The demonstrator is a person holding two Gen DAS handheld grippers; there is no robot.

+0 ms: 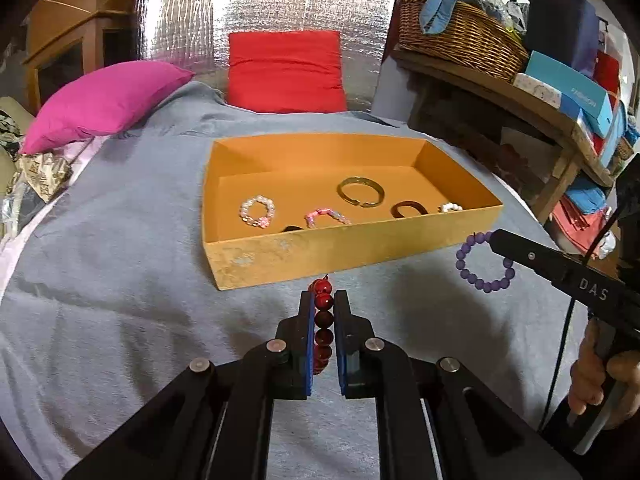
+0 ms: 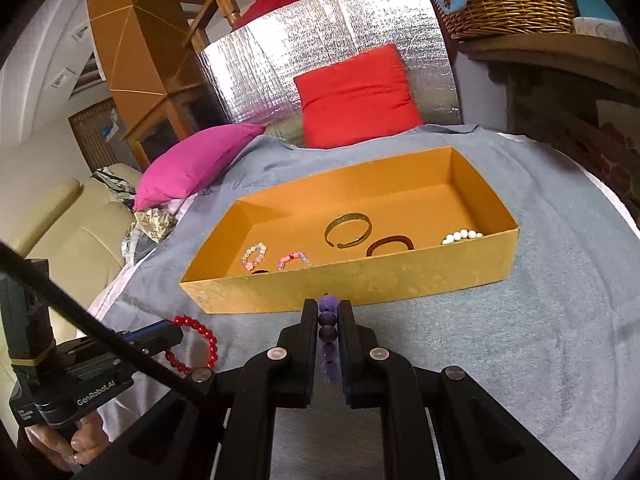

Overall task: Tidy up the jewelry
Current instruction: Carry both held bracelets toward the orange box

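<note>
Fingers (image 1: 306,320) of the left gripper (image 1: 323,300) are pinched on a red bead bracelet (image 1: 323,320); a purple bead bracelet (image 2: 329,340) (matte) is clamped by the right gripper (image 2: 329,308). Bangles (image 1: 360,192) are held in the orange box (image 1: 340,252).

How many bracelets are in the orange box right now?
6, maybe more hidden: pale pink beaded, dark one behind the front wall, pink, gold bangle, brown bangle, white beaded.

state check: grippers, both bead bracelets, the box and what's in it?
left gripper: shut on red bead bracelet, held above the blanket
right gripper: shut on purple bead bracelet, hanging clear of the blanket
orange box: open, no lid, on grey blanket
gold bangle: flat in box
pink-white bead bracelet: flat in box
</note>
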